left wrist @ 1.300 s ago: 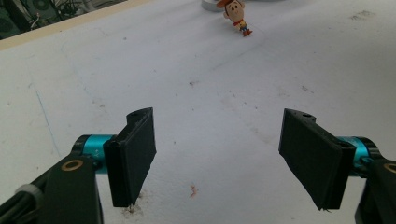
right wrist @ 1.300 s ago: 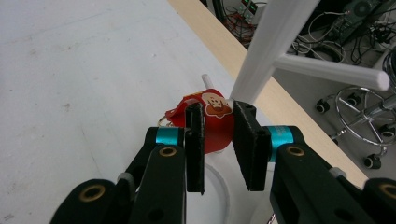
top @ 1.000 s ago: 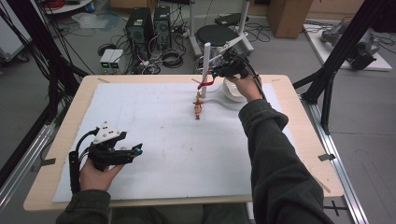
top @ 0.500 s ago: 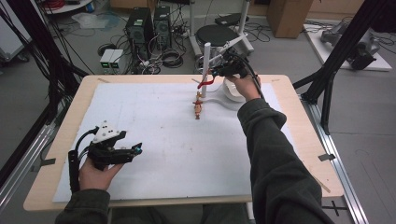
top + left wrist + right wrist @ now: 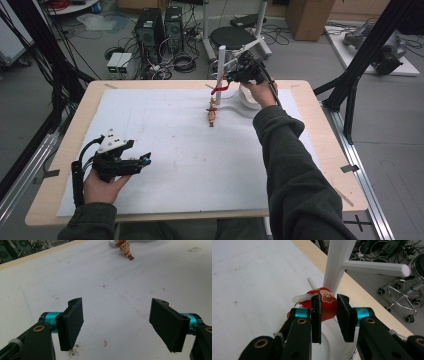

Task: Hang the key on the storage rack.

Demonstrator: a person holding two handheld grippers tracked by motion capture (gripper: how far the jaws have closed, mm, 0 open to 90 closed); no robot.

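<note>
- Your right claw is clamped on the red strap, beside the white stand's upright post, at the far side of the bench.
- A small cowboy figure hangs under the strap, touching the white sheet.
- Your left claw rests near the bench's near left corner, jaws wide apart, nothing between them, well apart from the figure.
</note>
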